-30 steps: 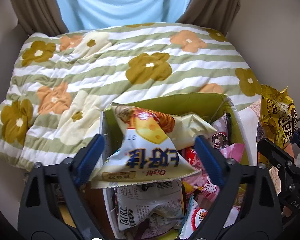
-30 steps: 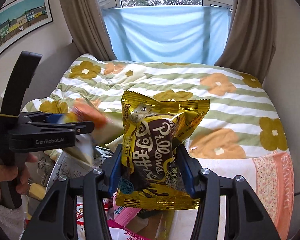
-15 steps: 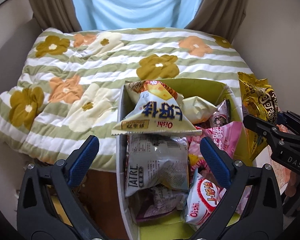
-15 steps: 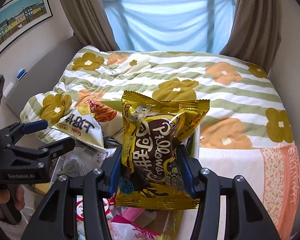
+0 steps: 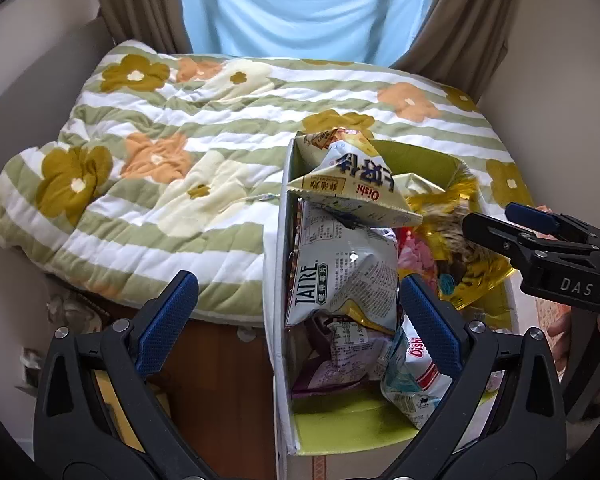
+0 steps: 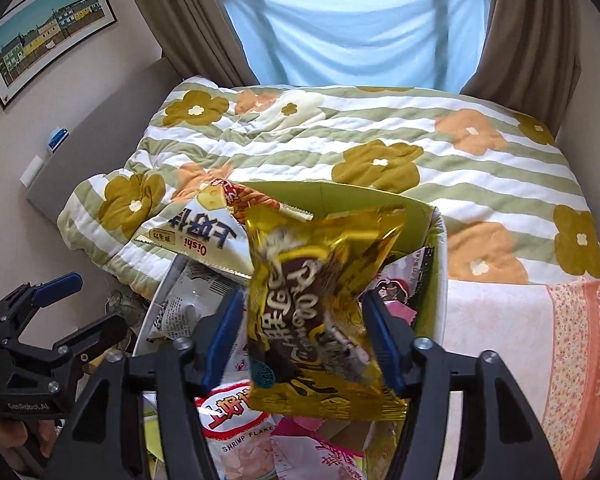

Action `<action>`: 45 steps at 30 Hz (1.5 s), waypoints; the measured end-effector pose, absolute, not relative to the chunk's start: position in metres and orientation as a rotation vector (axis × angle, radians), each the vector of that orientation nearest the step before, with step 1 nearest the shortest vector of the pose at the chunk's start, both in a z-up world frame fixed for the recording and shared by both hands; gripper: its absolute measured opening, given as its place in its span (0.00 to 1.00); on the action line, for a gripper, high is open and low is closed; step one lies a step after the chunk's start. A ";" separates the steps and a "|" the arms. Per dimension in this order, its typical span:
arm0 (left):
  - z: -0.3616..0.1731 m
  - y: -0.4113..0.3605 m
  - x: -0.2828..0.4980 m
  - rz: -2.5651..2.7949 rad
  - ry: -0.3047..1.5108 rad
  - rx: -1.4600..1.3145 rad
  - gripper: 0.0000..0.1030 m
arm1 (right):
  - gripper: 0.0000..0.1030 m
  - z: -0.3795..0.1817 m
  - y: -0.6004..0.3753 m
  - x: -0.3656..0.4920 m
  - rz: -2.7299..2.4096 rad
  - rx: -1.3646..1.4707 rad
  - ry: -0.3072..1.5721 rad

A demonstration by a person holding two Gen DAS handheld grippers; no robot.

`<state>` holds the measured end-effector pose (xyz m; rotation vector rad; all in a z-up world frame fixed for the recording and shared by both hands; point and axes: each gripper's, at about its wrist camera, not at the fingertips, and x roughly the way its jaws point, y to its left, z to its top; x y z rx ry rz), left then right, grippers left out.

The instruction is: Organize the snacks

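Observation:
A green-lined box (image 5: 278, 280) full of snack bags stands against the bed. A cream Oishi bag (image 5: 352, 184) lies on top at its far end, above a grey Taire bag (image 5: 340, 276). My left gripper (image 5: 296, 312) is open and empty, drawn back over the box's near left wall. My right gripper (image 6: 306, 336) has its jaws spread, and a gold Pillows bag (image 6: 320, 304), blurred, sits between them over the box (image 6: 340, 196). The gold bag (image 5: 460, 240) also shows in the left wrist view beside the right gripper (image 5: 540, 240).
A floral striped quilt (image 5: 160, 168) covers the bed behind and left of the box. A pink floral cloth (image 6: 560, 352) lies to the right. Wooden floor (image 5: 220, 380) shows left of the box. Curtains (image 6: 340, 28) hang at the back.
My left gripper let go of the Oishi bag and drew back. My right gripper moved over the box and opened; the gold bag is now blurred between its jaws.

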<state>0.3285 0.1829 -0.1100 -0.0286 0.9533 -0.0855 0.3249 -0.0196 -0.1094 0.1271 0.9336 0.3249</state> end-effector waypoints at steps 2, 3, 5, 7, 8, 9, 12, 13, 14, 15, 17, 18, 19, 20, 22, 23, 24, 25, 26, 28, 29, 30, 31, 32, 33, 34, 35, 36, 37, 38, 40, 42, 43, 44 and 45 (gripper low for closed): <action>-0.114 0.185 0.323 -0.087 0.952 -0.030 0.97 | 0.93 -0.110 -0.020 0.320 0.305 0.136 0.918; -0.116 0.185 0.321 -0.091 0.954 -0.035 0.97 | 0.93 -0.110 -0.021 0.317 0.291 0.138 0.911; -0.121 0.184 0.316 -0.102 0.957 -0.039 0.97 | 0.93 -0.112 -0.024 0.311 0.267 0.136 0.899; -0.122 0.179 0.312 -0.097 0.962 -0.026 0.97 | 0.93 -0.113 -0.027 0.303 0.251 0.139 0.891; -0.122 0.177 0.308 -0.089 0.963 -0.017 0.97 | 0.93 -0.111 -0.028 0.300 0.250 0.145 0.889; -0.119 0.175 0.303 -0.082 0.957 -0.012 0.97 | 0.93 -0.110 -0.031 0.294 0.252 0.152 0.883; -0.107 0.170 0.285 -0.087 0.932 -0.031 0.97 | 0.93 -0.099 -0.039 0.277 0.250 0.154 0.855; -0.102 0.167 0.279 -0.087 0.920 -0.033 0.97 | 0.93 -0.095 -0.041 0.271 0.249 0.153 0.844; -0.096 0.163 0.271 -0.081 0.904 -0.031 0.97 | 0.93 -0.089 -0.045 0.263 0.249 0.151 0.828; -0.090 0.158 0.264 -0.075 0.888 -0.026 0.97 | 0.93 -0.085 -0.048 0.256 0.250 0.147 0.816; -0.078 0.146 0.246 -0.071 0.855 -0.022 0.97 | 0.93 -0.073 -0.057 0.240 0.244 0.128 0.779; -0.072 0.139 0.237 -0.073 0.837 -0.023 0.97 | 0.93 -0.066 -0.064 0.228 0.237 0.116 0.755; -0.065 0.131 0.226 -0.079 0.817 -0.022 0.97 | 0.93 -0.060 -0.071 0.217 0.231 0.110 0.734; -0.059 0.123 0.217 -0.086 0.798 -0.019 0.97 | 0.93 -0.054 -0.080 0.206 0.221 0.106 0.713; -0.045 0.102 0.195 -0.086 0.752 -0.006 0.97 | 0.93 -0.044 -0.098 0.182 0.201 0.100 0.677; -0.039 0.094 0.184 -0.085 0.730 -0.002 0.97 | 0.93 -0.039 -0.108 0.170 0.189 0.094 0.663; -0.032 0.083 0.171 -0.089 0.701 0.000 0.98 | 0.93 -0.033 -0.119 0.154 0.174 0.085 0.647; -0.026 0.074 0.158 -0.093 0.672 0.002 0.98 | 0.93 -0.029 -0.127 0.141 0.160 0.076 0.632; -0.021 0.065 0.145 -0.093 0.647 0.005 1.00 | 0.93 -0.025 -0.137 0.128 0.145 0.067 0.616; -0.015 0.049 0.121 -0.084 0.603 0.015 1.00 | 0.93 -0.021 -0.153 0.102 0.113 0.050 0.587; -0.014 0.042 0.111 -0.081 0.587 0.022 1.00 | 0.94 -0.020 -0.159 0.091 0.098 0.048 0.573; -0.013 0.034 0.100 -0.078 0.573 0.034 1.00 | 0.95 -0.020 -0.166 0.079 0.083 0.051 0.561; -0.013 0.029 0.092 -0.072 0.567 0.043 1.00 | 1.00 -0.021 -0.173 0.069 0.070 0.056 0.555; -0.013 0.023 0.084 -0.063 0.565 0.052 1.00 | 1.00 -0.022 -0.179 0.060 0.056 0.060 0.554; -0.013 0.019 0.077 -0.060 0.563 0.053 1.00 | 1.00 -0.023 -0.184 0.053 0.047 0.062 0.551; -0.014 0.016 0.070 -0.065 0.561 0.050 1.00 | 1.00 -0.024 -0.190 0.043 0.030 0.066 0.542; -0.015 0.013 0.063 -0.074 0.555 0.046 1.00 | 1.00 -0.025 -0.193 0.037 0.015 0.067 0.538; -0.017 0.011 0.057 -0.076 0.552 0.043 1.00 | 1.00 -0.025 -0.197 0.030 0.003 0.069 0.535; -0.018 0.009 0.052 -0.071 0.547 0.040 1.00 | 1.00 -0.026 -0.201 0.023 -0.004 0.073 0.531; -0.020 0.007 0.047 -0.069 0.542 0.038 1.00 | 1.00 -0.026 -0.203 0.018 -0.009 0.077 0.530; -0.020 0.003 0.039 -0.069 0.531 0.035 1.00 | 1.00 -0.027 -0.206 0.009 -0.015 0.077 0.526; -0.018 0.000 0.033 -0.063 0.518 0.034 1.00 | 1.00 -0.028 -0.208 0.002 -0.025 0.075 0.519; -0.017 0.000 0.030 -0.062 0.510 0.032 1.00 | 1.00 -0.029 -0.209 -0.001 -0.026 0.074 0.518; -0.017 -0.001 0.027 -0.061 0.504 0.028 1.00 | 1.00 -0.029 -0.209 -0.002 -0.026 0.075 0.517; -0.016 -0.001 0.025 -0.060 0.500 0.024 1.00 | 1.00 -0.030 -0.209 -0.004 -0.025 0.075 0.516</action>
